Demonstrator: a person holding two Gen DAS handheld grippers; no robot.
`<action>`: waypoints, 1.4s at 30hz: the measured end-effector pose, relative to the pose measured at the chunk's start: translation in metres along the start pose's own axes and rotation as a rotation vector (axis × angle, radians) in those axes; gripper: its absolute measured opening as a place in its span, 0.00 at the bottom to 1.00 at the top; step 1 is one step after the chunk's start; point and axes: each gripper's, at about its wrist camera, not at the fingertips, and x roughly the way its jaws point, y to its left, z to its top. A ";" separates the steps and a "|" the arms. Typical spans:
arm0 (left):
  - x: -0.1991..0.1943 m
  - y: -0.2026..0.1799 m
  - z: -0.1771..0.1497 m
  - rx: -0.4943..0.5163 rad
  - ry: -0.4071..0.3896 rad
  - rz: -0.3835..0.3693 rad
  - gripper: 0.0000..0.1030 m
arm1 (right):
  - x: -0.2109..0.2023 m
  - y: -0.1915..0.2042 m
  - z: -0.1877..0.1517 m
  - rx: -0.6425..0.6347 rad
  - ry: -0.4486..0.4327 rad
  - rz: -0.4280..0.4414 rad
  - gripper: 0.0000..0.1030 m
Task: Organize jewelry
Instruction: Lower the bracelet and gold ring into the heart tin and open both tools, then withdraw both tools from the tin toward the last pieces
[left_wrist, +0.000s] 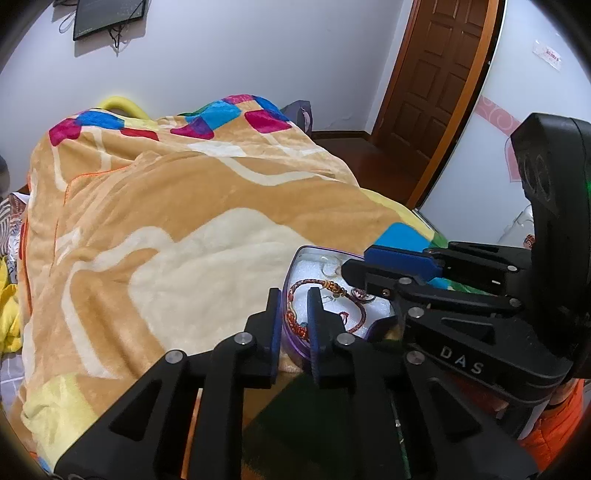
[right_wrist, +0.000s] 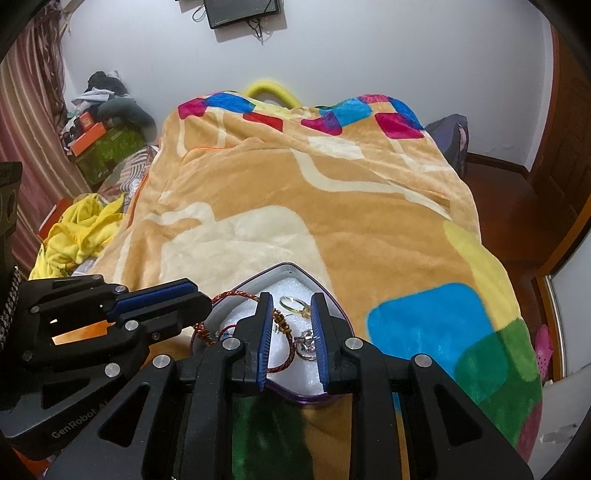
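A purple heart-shaped tin (left_wrist: 317, 248) (right_wrist: 288, 264) lined with white foam sits on the blanket. Inside it lie a red braided bracelet (left_wrist: 314, 283) (right_wrist: 236, 294), part of it draped over the left rim, a gold ring (right_wrist: 290, 304) and a silver charm (right_wrist: 306, 345). My left gripper (left_wrist: 294, 295) (right_wrist: 205, 299) stands slightly open astride the tin's left wall, with the wall and a stretch of cord between its pads. My right gripper (right_wrist: 291, 297) (left_wrist: 356, 260) reaches into the tin from the right. It looks shut on the bracelet's beaded knot, with the charm beside it.
The orange patterned blanket (right_wrist: 332, 203) covers the whole bed. Yellow cloth (right_wrist: 81, 229) and stacked boxes (right_wrist: 107, 147) lie off its left side. A wooden door (left_wrist: 436, 74) and dark floor are to the right. An orange sleeve (left_wrist: 554, 424) shows behind the right gripper.
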 end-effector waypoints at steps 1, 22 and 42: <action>-0.002 0.000 0.000 0.001 -0.001 0.000 0.12 | -0.001 0.001 0.000 -0.001 -0.002 -0.002 0.20; -0.084 -0.020 -0.014 0.050 -0.103 0.044 0.39 | -0.089 0.025 -0.013 -0.019 -0.165 -0.050 0.35; -0.069 -0.045 -0.101 0.074 0.090 -0.008 0.40 | -0.094 0.028 -0.083 0.065 -0.070 -0.052 0.35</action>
